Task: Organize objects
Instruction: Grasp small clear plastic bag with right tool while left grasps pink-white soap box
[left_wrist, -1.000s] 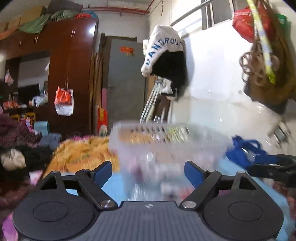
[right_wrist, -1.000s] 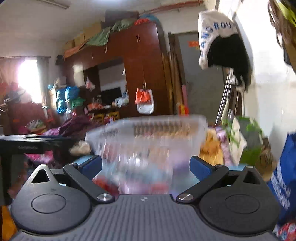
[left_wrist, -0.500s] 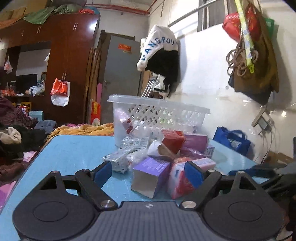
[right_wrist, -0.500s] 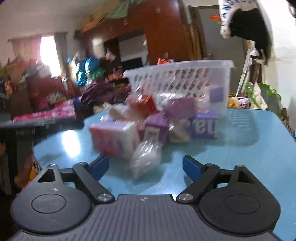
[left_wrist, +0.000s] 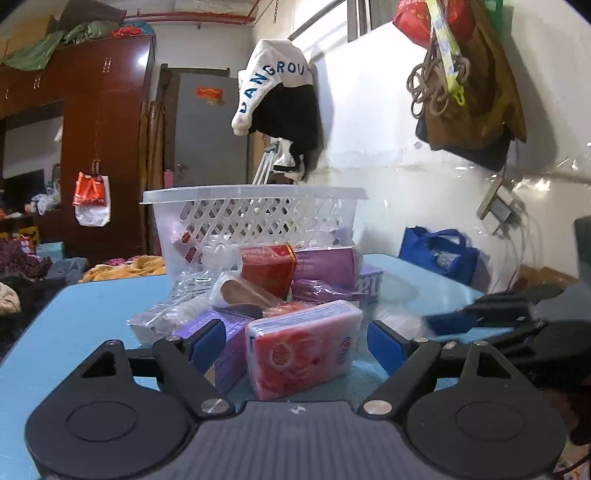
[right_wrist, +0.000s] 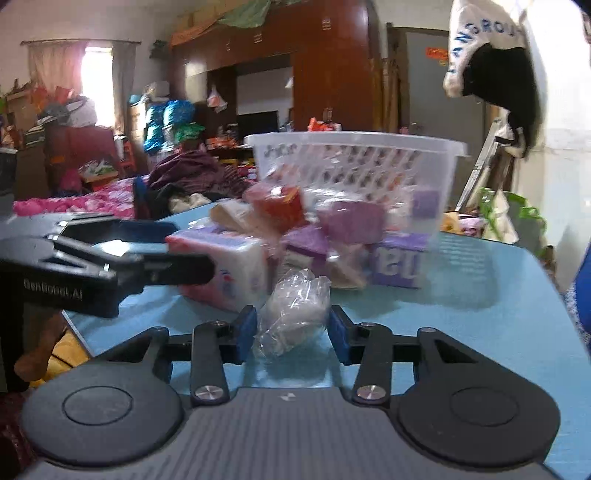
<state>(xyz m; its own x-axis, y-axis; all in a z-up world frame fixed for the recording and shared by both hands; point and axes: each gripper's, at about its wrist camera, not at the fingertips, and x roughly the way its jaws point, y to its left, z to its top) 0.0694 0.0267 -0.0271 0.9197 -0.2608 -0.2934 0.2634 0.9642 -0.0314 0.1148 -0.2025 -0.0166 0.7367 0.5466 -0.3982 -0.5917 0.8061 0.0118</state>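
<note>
Right wrist view: right gripper (right_wrist: 292, 334) fingers apart around clear bag (right_wrist: 295, 306); close gently. Left gripper (left_wrist: 297, 341), open, frames pink pack (left_wrist: 303, 347); basket (left_wrist: 255, 221) at 12 o'clock.

A dark wooden wardrobe (left_wrist: 103, 147) fills the upper left, a white-and-black garment (left_wrist: 280, 99) (lettered) hanging upper centre.

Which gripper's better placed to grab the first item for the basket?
Likely right. The right gripper already brackets the clear plastic packet with narrowed jaws. The left gripper is open wide around the pink tissue pack.
</note>
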